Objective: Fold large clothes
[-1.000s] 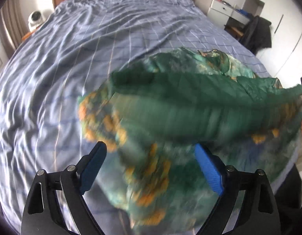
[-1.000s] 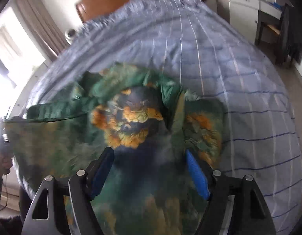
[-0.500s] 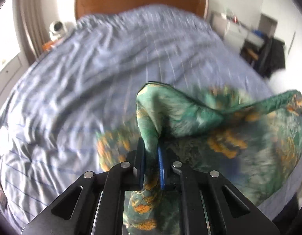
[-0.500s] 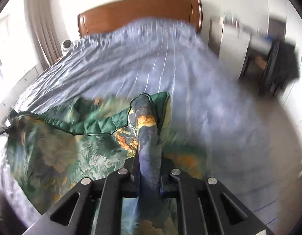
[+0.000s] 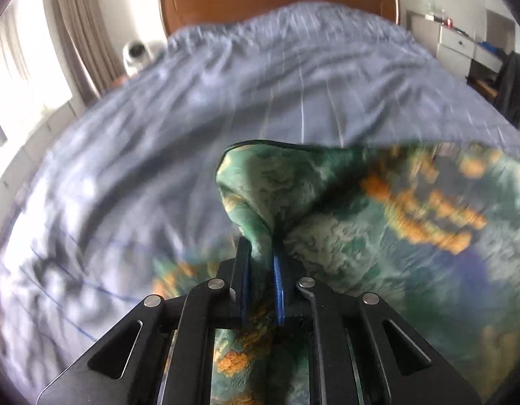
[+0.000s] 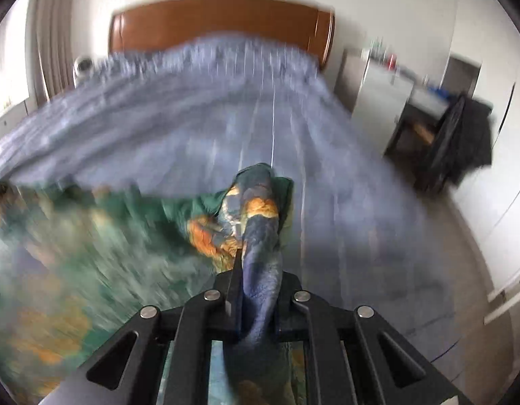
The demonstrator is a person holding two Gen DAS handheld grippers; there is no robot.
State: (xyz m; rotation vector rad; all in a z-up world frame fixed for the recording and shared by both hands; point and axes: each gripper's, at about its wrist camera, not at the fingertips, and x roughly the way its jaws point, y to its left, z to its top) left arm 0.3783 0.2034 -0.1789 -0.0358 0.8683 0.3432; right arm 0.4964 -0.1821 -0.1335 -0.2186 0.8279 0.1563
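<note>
The green, orange-patterned soft fabric garment lies over the near end of the blue-grey striped quilted bed cover, spreading toward 3 o'clock in the left wrist view and 9 o'clock in the right. The left gripper is clamped on a bunched edge fold; the right gripper likewise. Judged light, limp, slightly slippery, not fragile. Holds at opposite edge corners suit it; keep it taut to prevent sagging.
</note>
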